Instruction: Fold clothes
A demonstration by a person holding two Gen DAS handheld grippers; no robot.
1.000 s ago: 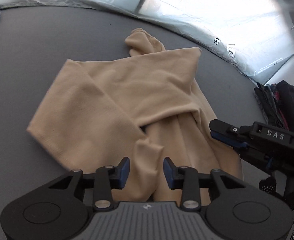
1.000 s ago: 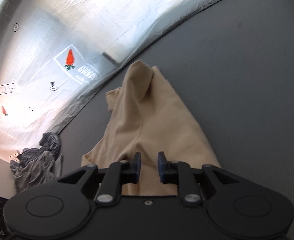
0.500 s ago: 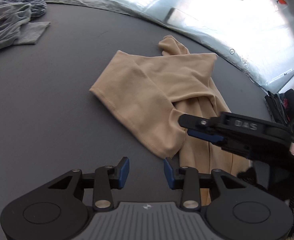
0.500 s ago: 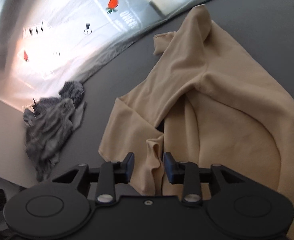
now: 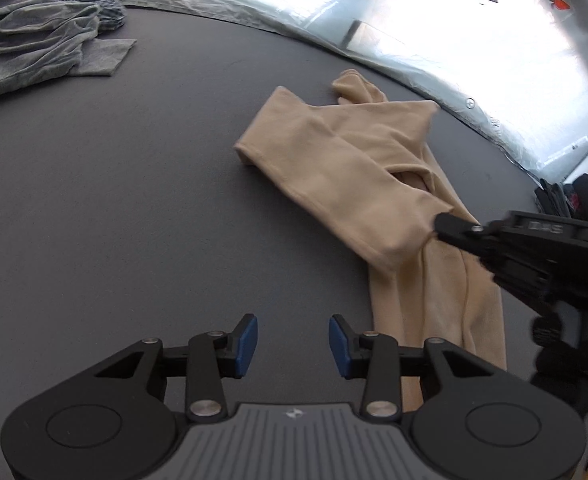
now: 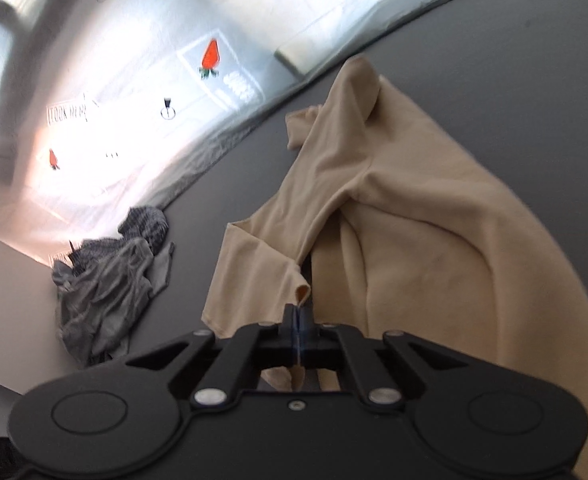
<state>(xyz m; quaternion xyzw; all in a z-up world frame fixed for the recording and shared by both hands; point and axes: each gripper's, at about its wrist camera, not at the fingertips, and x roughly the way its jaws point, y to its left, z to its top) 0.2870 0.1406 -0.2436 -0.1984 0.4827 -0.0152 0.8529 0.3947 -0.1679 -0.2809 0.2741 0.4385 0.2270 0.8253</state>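
1. The tan top (image 5: 345,176) lies part-folded on the dark table (image 5: 134,200), towards the far right side near the silver sheet (image 5: 473,40) that rims the table
2. The right gripper (image 6: 297,314) has its jaws pinched shut on a cuff or corner of the top; the cloth rises in a ridge from that grip, so it looks lifted, probably to carry that flap across for the next fold
3. In the left view the same gripper (image 5: 443,222) comes in from the right, its tip at the near corner of the folded flap
4. The left gripper (image 5: 293,344) hangs with jaws wide apart and nothing between them, over bare table just left of the strip of cloth that runs towards the camera; a likely reason is to be ready to pin or take the near hem
5. Edges: the top's far end sits close to the silver sheet, so there is little room that way; a fold pulled towards the near side seems safer
6. Open room: a broad bare stretch of table lies left of the top
7. A grey pile (image 5: 34,48) of other clothes sits at the far left corner, well apart from the top and out of the way
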